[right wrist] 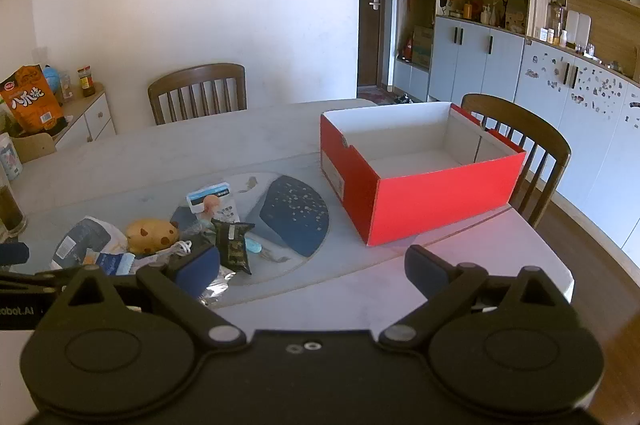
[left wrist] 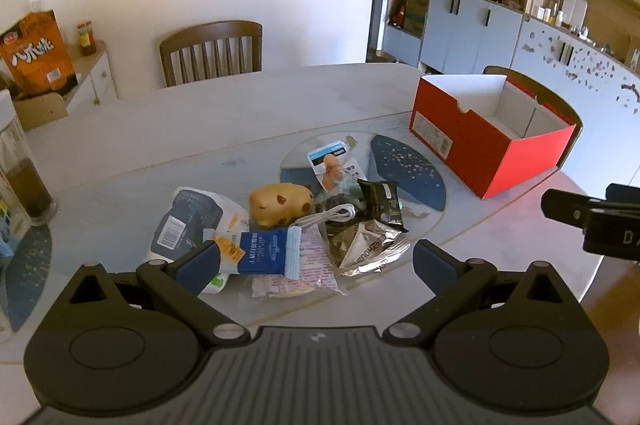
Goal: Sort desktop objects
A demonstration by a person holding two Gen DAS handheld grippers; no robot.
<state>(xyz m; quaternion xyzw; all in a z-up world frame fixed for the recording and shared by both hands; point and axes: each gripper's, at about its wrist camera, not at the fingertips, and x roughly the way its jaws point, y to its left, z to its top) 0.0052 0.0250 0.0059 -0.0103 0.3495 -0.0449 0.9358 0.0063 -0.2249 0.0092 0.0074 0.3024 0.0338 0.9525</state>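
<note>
Right wrist view: red box (right wrist: pixel 440 193) frame centre, interior bare; snack pile (right wrist: pixel 160 245) lower left; right gripper (right wrist: pixel 316 267) and left gripper (left wrist: pixel 316 261) jaws apart, nothing between

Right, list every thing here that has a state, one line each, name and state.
left gripper: open, holding nothing.
right gripper: open, holding nothing.
red box: lid off, nothing inside that shows.
white cable: coiled, lying on the pile.
silver foil packet: crumpled, flat on the table.
black packet: sealed, propped on the pile.
door: shut.
glass jar: upright, partly full of dark contents.
</note>
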